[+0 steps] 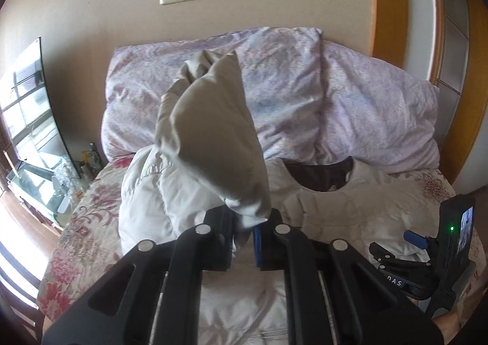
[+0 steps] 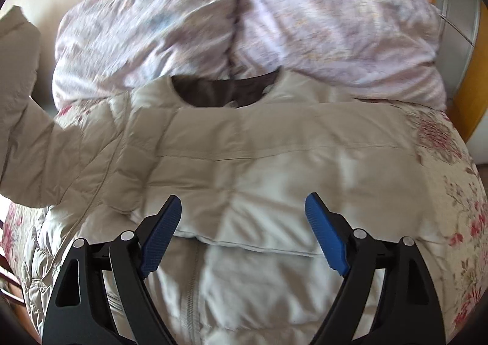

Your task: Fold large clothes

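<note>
My left gripper clamps the sleeve above the jacket on the bed; right gripper, open, hovers over the jacket. I'd lay the sleeve flat across its chest

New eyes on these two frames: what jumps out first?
The beige puffer jacket spread over the floral bed, its dark-lined collar toward the crumpled lilac duvet against the wall. The left gripper is shut on the jacket's sleeve, lifted above the bed. The right gripper hangs open over the jacket's middle, holding nothing.
</note>
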Motion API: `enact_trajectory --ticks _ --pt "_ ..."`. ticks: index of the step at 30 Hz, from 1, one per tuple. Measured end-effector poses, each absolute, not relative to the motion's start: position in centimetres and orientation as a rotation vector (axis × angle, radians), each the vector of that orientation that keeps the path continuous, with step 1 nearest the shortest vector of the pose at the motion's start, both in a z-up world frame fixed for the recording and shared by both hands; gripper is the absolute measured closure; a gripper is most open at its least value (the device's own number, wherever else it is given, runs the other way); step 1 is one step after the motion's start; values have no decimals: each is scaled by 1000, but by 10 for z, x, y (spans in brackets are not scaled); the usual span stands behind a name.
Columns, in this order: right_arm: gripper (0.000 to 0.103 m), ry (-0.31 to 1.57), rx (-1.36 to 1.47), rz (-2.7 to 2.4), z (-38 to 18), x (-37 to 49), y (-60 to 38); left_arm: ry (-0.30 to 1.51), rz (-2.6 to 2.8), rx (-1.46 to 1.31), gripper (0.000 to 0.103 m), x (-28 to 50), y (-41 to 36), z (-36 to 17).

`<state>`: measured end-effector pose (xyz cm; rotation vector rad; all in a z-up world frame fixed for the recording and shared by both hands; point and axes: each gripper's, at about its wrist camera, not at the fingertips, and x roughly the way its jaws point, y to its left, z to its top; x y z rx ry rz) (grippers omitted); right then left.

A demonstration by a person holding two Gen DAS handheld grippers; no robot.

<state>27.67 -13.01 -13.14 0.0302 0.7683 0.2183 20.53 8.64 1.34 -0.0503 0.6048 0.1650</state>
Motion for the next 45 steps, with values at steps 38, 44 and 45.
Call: enact_trajectory --ticks 38,44,45 --pt "70 692 -43 407 -131 286 -86 712 195 -22 18 208 87 -62" --pt "78 748 -164 299 -164 310 -80 743 199 -49 18 216 103 -84" --pt "78 755 -166 280 -168 314 -81 750 204 -54 18 217 106 -87"
